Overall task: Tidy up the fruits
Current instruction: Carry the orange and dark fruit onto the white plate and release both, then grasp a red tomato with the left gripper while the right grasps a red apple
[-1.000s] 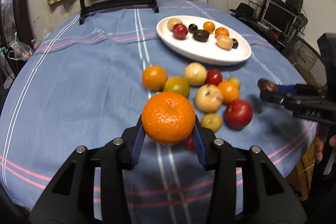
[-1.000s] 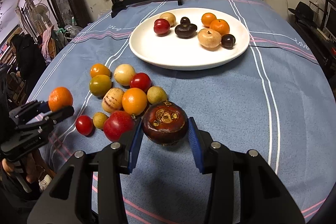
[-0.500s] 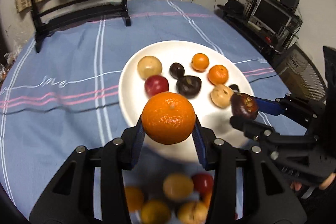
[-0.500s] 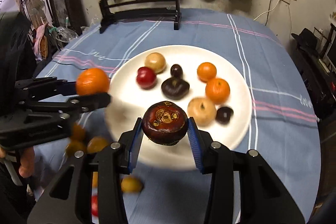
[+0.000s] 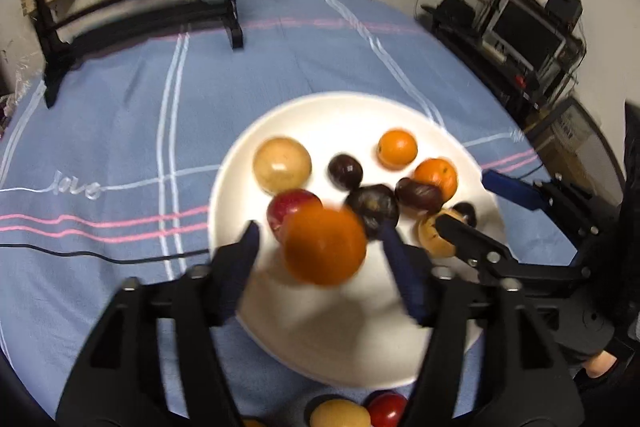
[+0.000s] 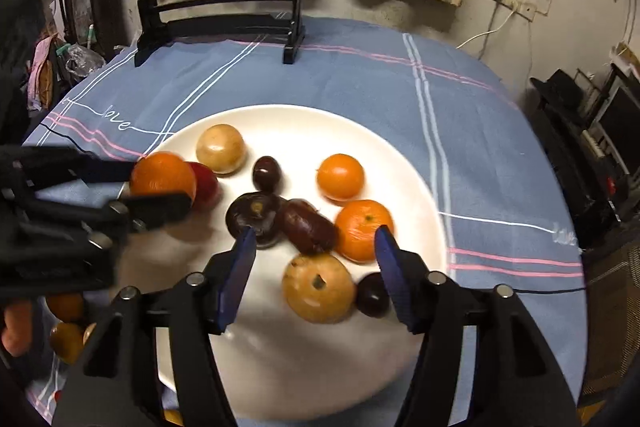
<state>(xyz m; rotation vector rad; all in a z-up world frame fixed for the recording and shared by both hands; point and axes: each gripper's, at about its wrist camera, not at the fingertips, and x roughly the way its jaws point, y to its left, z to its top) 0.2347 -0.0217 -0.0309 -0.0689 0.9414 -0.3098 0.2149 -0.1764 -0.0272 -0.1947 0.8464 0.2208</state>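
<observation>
Just now both tools are seen opening over the white round plate (image 6: 404, 163): the large orange mandarin (image 5: 325, 246), blurred, sits loose between the left tool (image 5: 320, 259) pads, and the dark brown mangosteen (image 6: 307, 231) lies on the plate just ahead of the empty right tool (image 6: 314, 267).

A blurred orange (image 5: 324, 245) is seen between the opening jaws of the left gripper (image 5: 318, 259), untouched by either, above the white plate (image 5: 340, 339) of fruit.

A: Big orange (image 5: 325, 246)?
B: Blurred, over the white plate (image 5: 340, 343), just in front of the red apple (image 5: 289, 205).
A: Mangosteen (image 6: 307, 231)?
B: Dark, on its side, on the plate between another dark mangosteen (image 6: 253, 214) and a tangerine (image 6: 363, 229).
</observation>
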